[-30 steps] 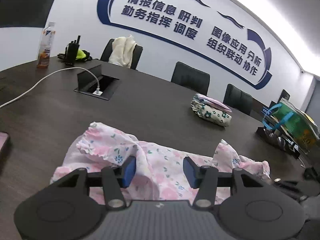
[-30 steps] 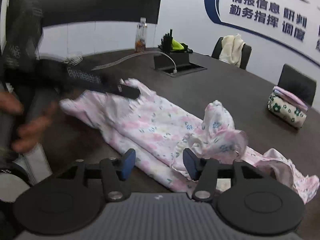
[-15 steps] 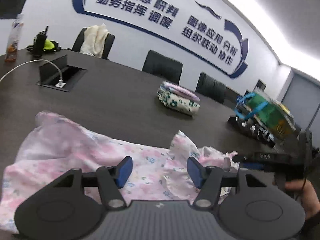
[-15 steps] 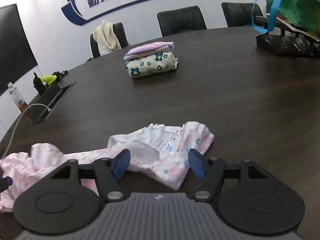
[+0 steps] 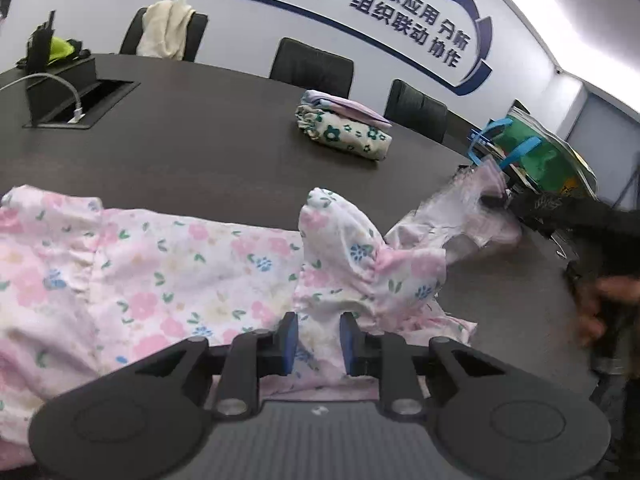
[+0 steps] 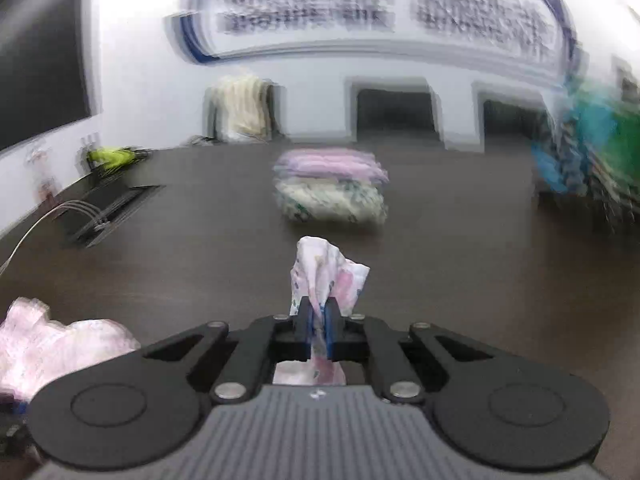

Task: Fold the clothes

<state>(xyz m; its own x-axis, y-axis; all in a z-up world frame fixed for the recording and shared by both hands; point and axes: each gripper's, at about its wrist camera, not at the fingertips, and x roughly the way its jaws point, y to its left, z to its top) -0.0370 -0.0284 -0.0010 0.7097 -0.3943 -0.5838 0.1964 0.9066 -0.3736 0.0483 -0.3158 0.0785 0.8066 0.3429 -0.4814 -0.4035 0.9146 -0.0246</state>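
Note:
A pink floral garment (image 5: 168, 272) lies crumpled across the dark table (image 5: 200, 152). My left gripper (image 5: 318, 338) sits over its near edge, jaws narrowed with a fold of fabric between the blue pads (image 5: 290, 336), a small gap still showing. My right gripper (image 6: 318, 332) is shut on a bunched end of the same garment (image 6: 324, 276), lifted off the table; it appears blurred at the right of the left wrist view (image 5: 492, 200). More of the garment lies at lower left in the right wrist view (image 6: 52, 344).
A folded stack of clothes (image 5: 344, 128) sits mid-table, also in the right wrist view (image 6: 332, 188). A cable box with white cable (image 5: 76, 104) is at far left. A green and blue bag (image 5: 536, 156) stands at right. Chairs line the far edge.
My right gripper closed on the garment's end and lifted it, still moving fast. My left gripper's jaws narrowed around a fold and came closer to the cloth.

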